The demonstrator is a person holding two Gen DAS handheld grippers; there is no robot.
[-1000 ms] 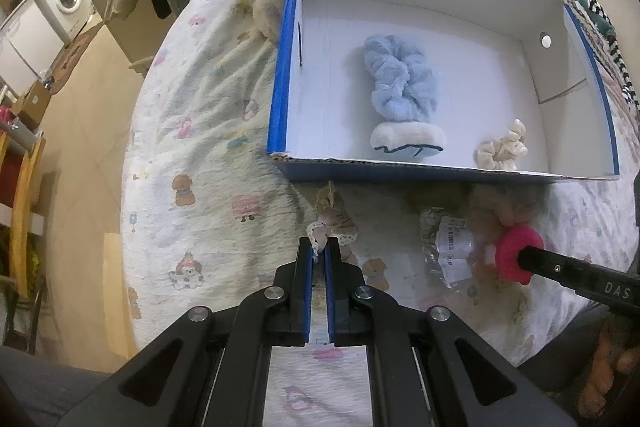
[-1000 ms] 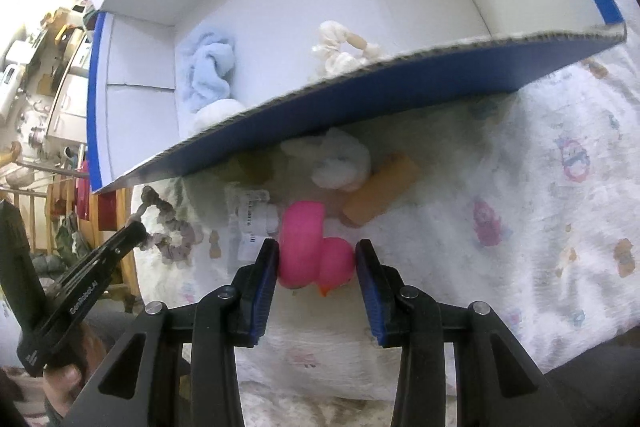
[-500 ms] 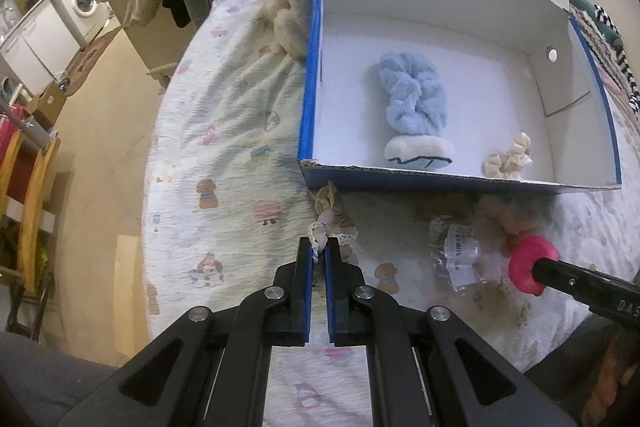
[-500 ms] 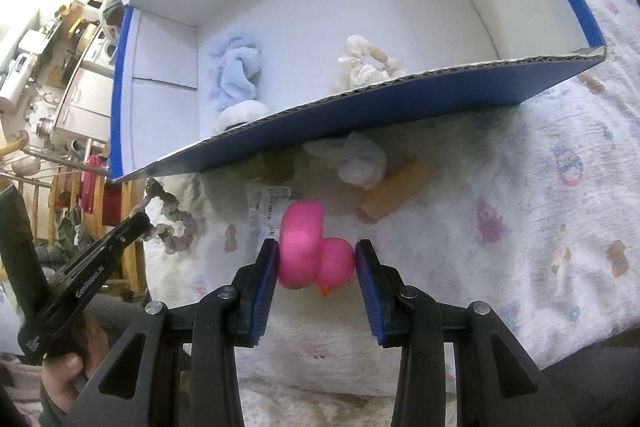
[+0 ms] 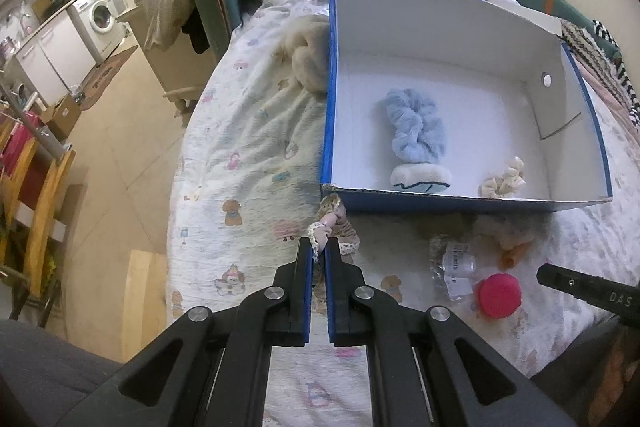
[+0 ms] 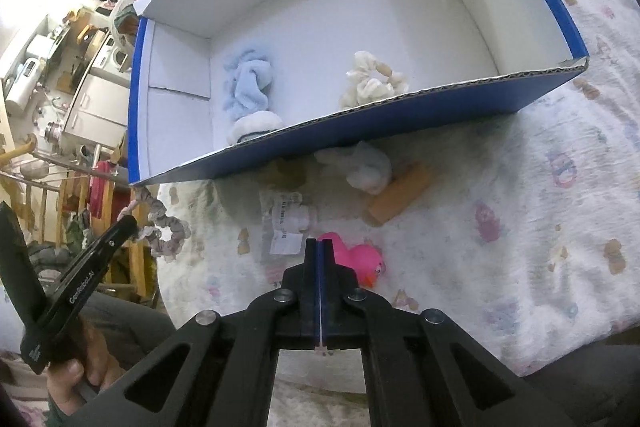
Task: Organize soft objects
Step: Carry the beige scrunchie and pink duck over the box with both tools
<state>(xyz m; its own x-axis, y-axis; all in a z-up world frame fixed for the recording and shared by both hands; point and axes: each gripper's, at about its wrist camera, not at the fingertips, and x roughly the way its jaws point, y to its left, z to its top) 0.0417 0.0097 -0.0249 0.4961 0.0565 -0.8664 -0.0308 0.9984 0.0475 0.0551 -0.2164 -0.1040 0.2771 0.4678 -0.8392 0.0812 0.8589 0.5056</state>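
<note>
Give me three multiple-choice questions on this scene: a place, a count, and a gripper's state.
1. Where does the pink rubber duck lie? A) floor B) printed bedspread C) chair
2. How many soft things are inside the blue-and-white cardboard box? A) one B) five C) three
3. The left gripper is: A) shut on the lace-trimmed patterned scrunchie B) open, empty C) shut on a sponge
Answers: B, it rests outside the box; C, blue fluffy scrunchie, white plush piece, cream scrunchie; A, the pads pinch its fabric.
</note>
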